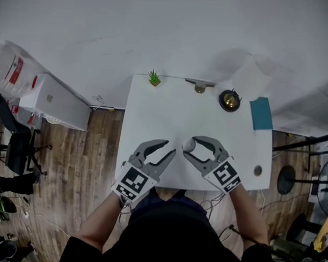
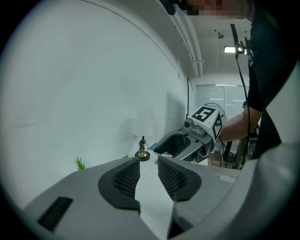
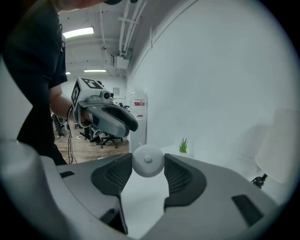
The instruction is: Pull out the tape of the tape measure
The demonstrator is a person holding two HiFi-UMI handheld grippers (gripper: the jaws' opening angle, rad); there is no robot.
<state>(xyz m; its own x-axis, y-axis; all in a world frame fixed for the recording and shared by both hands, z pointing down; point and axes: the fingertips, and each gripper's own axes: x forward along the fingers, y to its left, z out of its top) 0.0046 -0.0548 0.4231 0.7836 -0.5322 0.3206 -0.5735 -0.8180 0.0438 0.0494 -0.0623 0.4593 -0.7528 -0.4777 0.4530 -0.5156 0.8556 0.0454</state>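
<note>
A small round white tape measure [image 3: 148, 161] sits between the pads of my right gripper [image 3: 148, 165], which is shut on it above the white table [image 1: 154, 106]. In the head view the tape measure [image 1: 189, 145] shows at the tips of the right gripper [image 1: 191, 147], near the table's front edge. No tape is seen drawn out of it. My left gripper [image 1: 167, 149] hovers just to its left, open, with only the table top showing between its pads [image 2: 127, 178]. From the left gripper view the right gripper [image 2: 180, 146] is ahead and to the right.
At the table's far edge stand a small green plant [image 1: 154, 78], a metal piece [image 1: 199, 87], a brass and black object [image 1: 229, 100], a teal book [image 1: 261, 113] and a white cylinder [image 1: 252, 77]. A small round item [image 1: 257, 170] lies at the right front. Wooden floor surrounds the table.
</note>
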